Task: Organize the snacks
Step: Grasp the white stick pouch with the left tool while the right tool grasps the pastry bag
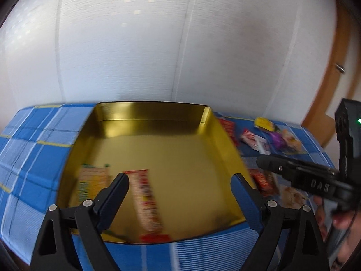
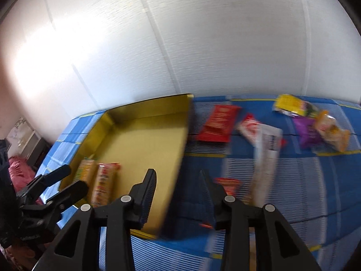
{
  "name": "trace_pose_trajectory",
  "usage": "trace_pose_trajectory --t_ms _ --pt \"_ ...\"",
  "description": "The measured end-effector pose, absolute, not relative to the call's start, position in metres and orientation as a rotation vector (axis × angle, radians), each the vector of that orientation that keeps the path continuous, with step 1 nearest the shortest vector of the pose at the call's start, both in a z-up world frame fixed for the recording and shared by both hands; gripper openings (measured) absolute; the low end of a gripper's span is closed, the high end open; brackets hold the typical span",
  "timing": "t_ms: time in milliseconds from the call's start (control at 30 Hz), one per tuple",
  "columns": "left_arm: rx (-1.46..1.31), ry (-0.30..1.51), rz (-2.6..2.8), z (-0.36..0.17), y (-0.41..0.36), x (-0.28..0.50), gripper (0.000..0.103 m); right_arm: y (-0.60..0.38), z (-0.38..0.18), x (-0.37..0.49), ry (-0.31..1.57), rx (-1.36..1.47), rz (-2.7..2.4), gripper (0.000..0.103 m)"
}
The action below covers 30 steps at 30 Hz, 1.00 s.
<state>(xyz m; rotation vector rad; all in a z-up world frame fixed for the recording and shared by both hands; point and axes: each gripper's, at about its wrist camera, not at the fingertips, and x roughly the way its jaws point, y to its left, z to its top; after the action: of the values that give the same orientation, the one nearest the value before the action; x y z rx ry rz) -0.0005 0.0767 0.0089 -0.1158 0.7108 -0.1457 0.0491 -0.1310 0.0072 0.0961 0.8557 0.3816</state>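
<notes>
Risk: both views are smeared, so a reach made from here could land off target; the red packet point(image 2: 226, 184) lies just beside the tray's right wall point(image 2: 180, 158), and a finger could catch that wall and shove the tray point(image 1: 144, 110) along the blue checked cloth point(image 1: 31, 149).
Second risk: the loose packets look thin and slippery, in my judgement, so a shallow pinch may slide off one.
Left gripper point(image 1: 179, 176): fingers spread wide, nothing between them; it hangs over the tray's near edge.
Right gripper point(image 2: 178, 174): fingers spread, nothing held; its left finger point(image 2: 146, 194) is over the tray's right wall, its right finger over the cloth.
Snacks in tray: a long red-and-white bar point(image 1: 146, 201) lies just at 3 o'clock of the left gripper's left finger point(image 1: 112, 192); a green-and-yellow packet point(image 1: 92, 180) lies at 9 o'clock of that finger.
Snacks outside: the red packet sits at 3 o'clock of the right gripper's right finger, near it. Farther, at 12 to 2 o'clock, lie a red pouch point(image 2: 218, 123), a white-and-red packet point(image 2: 250, 127), a yellow bag point(image 2: 291, 105), a purple packet point(image 2: 308, 133) and an orange packet point(image 2: 331, 131).
</notes>
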Motion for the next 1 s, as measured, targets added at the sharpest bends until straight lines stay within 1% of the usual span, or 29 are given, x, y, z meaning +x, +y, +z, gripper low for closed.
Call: trace_pose_trajectory --t_ms 167,267,333,400,467,800,1000 --pt "-0.085 0.702 -0.242 0.011 0.043 -0.001 0.094 -0.173 0.004 0.045 0.878 0.11 0.292 0.042" --pt "-0.07 0.7 -0.288 0.009 0.025 -0.001 0.094 -0.193 -0.001 0.044 0.9 0.112 0.256 0.045" --pt "-0.063 0.702 -0.316 0.009 0.012 0.0 0.094 -0.206 -0.004 0.043 0.922 0.112 0.246 0.05" --pt "-0.066 0.706 -0.341 0.009 0.004 0.001 0.094 -0.214 -0.006 0.042 0.935 0.106 0.238 0.062" --pt "-0.071 0.71 -0.368 0.008 -0.007 0.003 0.094 -0.223 -0.01 0.04 0.953 0.09 0.234 0.068" --pt "-0.075 0.756 -0.434 -0.002 -0.043 0.013 0.094 -0.25 -0.032 0.03 1.056 0.131 0.334 0.071" --pt "-0.088 0.78 -0.435 -0.007 -0.053 0.022 0.094 -0.239 -0.036 0.02 1.064 0.022 0.376 0.072"
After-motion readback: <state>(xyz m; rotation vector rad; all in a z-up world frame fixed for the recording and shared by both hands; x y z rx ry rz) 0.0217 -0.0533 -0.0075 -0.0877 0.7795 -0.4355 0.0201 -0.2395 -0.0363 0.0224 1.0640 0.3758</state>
